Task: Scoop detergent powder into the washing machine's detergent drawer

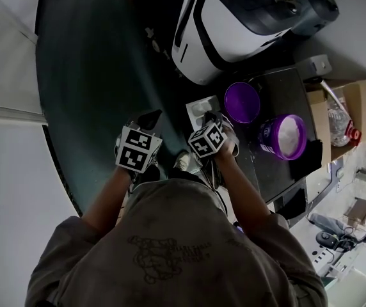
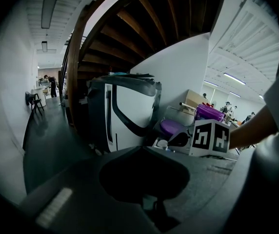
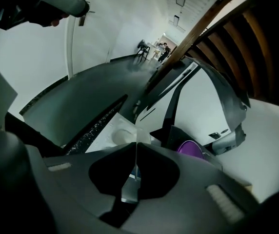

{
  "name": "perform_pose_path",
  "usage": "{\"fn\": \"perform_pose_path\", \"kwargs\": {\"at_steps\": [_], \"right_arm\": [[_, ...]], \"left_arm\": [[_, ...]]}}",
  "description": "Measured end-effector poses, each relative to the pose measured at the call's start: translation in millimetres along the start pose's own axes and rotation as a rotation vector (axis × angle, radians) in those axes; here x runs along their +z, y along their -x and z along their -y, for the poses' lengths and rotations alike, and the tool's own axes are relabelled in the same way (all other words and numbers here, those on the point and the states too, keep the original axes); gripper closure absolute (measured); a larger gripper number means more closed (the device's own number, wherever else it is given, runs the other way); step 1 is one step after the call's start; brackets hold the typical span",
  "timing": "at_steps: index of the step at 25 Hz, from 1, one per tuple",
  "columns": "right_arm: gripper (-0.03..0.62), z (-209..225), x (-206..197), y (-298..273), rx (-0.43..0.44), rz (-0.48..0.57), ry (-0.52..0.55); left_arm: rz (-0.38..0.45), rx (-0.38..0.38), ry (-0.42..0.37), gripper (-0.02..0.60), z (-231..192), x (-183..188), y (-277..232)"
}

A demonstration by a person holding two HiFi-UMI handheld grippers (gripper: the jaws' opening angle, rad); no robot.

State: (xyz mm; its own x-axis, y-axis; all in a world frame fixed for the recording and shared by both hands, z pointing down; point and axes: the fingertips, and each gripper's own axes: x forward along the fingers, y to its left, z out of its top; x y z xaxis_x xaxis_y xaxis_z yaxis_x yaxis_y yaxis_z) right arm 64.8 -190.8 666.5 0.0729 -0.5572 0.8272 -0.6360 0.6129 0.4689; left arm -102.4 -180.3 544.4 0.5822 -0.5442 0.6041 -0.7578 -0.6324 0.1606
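The right hand-held gripper (image 1: 212,120) is clamping a clear scoop (image 3: 136,152), whose long axis is running straight out from the jaws, far end pointing at the open detergent drawer (image 1: 200,107). Left of the drawer, the left hand-held gripper (image 2: 142,148) is hovering, jaws pressed together, empty.

A cardboard box (image 1: 364,101) sits just beside the dark counter (image 1: 285,85), with a clear plastic bottle (image 1: 336,117) lying in it. A white power strip (image 1: 322,256) lies nearby. A wooden staircase (image 2: 129,23) curves overhead, and a chair (image 2: 33,101) stands down the corridor.
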Motion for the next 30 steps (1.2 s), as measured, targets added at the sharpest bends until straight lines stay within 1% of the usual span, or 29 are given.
{"fn": "perform_pose_path", "kwargs": {"at_steps": [5, 10, 13, 19, 22, 26, 28, 30], "right_arm": [[0.559, 2.9, 5.3, 4.1, -0.048, -0.015, 0.018], [0.559, 13.4, -0.2, 11.3, -0.102, -0.064, 0.037], [0.559, 13.1, 0.1, 14.1, -0.107, -0.082, 0.022], [0.559, 14.5, 2.9, 17.2, -0.123, -0.096, 0.018], [0.559, 11.6, 2.3, 17.3, -0.123, -0.1, 0.013], [0.559, 13.4, 4.3, 23.9, -0.137, -0.109, 0.005], [0.559, 14.1, 6.3, 26.0, -0.139, -0.101, -0.014], [0.559, 13.6, 7.4, 27.3, -0.13, -0.089, -0.05]], "left_arm": [[0.012, -0.017, -0.005, 0.581, -4.6, -4.7, 2.1], [0.022, -0.053, 0.003, 0.581, 4.8, -8.4, 0.3], [0.02, -0.062, 0.005, 0.581, 1.7, -10.2, 2.7], [0.019, -0.061, -0.014, 0.581, -11.4, -9.6, 4.7], [0.022, -0.064, -0.015, 0.581, -12.2, -10.4, 6.0], [0.006, -0.076, -0.023, 0.581, -9.8, -13.8, 9.6], [0.008, -0.094, -0.006, 0.581, -8.4, -12.0, 12.2], [0.026, -0.108, 0.023, 0.581, -9.3, -6.8, 14.6]]}}
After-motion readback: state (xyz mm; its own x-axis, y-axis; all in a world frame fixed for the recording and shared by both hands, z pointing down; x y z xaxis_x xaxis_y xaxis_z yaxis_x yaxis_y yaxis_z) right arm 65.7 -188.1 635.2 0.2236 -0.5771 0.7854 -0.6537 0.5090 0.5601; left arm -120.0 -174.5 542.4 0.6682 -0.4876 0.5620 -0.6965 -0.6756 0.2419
